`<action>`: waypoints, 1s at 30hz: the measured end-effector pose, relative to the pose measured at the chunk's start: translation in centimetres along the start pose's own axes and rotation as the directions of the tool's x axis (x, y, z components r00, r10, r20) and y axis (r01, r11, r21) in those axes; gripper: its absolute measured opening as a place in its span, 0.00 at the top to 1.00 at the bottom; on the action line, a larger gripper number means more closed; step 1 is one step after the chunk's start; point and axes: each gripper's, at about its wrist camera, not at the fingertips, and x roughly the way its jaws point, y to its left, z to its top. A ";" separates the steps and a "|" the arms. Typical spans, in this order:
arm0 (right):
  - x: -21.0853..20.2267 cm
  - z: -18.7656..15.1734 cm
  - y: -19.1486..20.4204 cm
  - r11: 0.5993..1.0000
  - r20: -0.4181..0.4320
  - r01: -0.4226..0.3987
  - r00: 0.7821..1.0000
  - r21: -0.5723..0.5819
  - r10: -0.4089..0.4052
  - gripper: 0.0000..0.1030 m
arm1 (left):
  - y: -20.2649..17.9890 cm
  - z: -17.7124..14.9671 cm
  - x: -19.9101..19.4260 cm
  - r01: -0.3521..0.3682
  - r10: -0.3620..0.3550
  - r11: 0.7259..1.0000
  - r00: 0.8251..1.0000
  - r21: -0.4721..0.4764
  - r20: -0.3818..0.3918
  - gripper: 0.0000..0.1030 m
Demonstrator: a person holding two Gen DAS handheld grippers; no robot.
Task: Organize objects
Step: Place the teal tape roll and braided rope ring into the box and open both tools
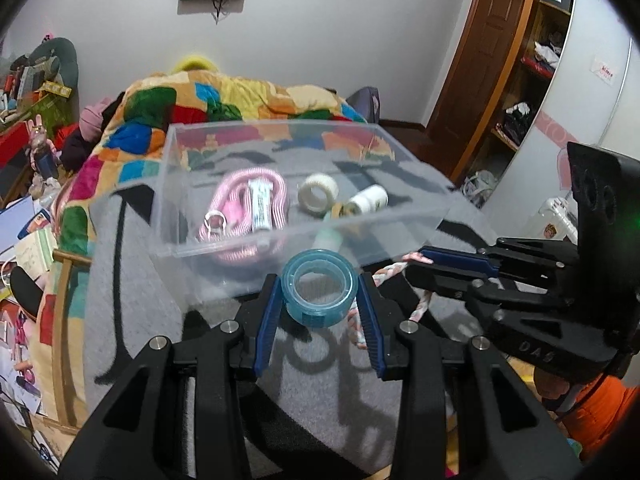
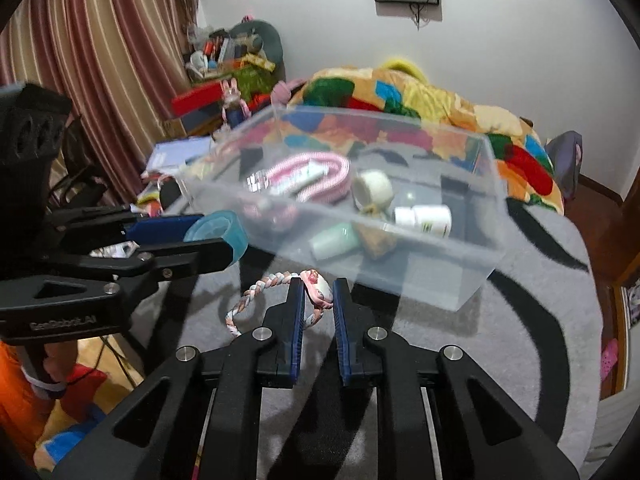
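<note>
Left wrist view, nearest first: left gripper (image 1: 319, 300) clamped on a blue tape roll (image 1: 319, 293), blue pads (image 1: 269, 320) pressing its two sides, roll lying flat with its hole upward. It sits just short of the near wall of the clear bin (image 1: 400, 248), a little above the grey blanket (image 1: 132, 280).

Right gripper (image 2: 316, 294), in the right wrist view, is closed on a braided hair tie (image 2: 256, 292) at its pink charm (image 2: 318, 286); the braid loops out to the left and hangs toward the blanket. It is also near the bin's near wall, right of the tape.

Inside the bin, near to far: mint tube (image 2: 332, 240), white pill bottle (image 2: 426, 218), white tape roll (image 1: 319, 189), pink striped cord (image 1: 256, 196) with a small white tube (image 1: 260, 206) lying on it. Beyond — bright patchwork quilt (image 1: 224, 96).

Judged step: carry both held items over the near rim and drop them in.

- Lift the tape enough to clear the rim; it looks level with the wall top now, so raise before moving far.
- Aim for the bare floor between cord and white roll — the tape could roll if it lands on edge.
- Hair tie: the trailing loop may snag the rim; lift until the braid hangs free, then release over the right half.
- One hand at a time, to keep the grippers from colliding.
</note>
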 end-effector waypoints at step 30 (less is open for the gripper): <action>3.9 5.1 -5.1 0.976 -0.036 0.210 0.977 0.051 -0.208 0.87 | 1.8 4.7 6.2 -0.050 0.050 0.999 0.999 0.009 -0.019 0.63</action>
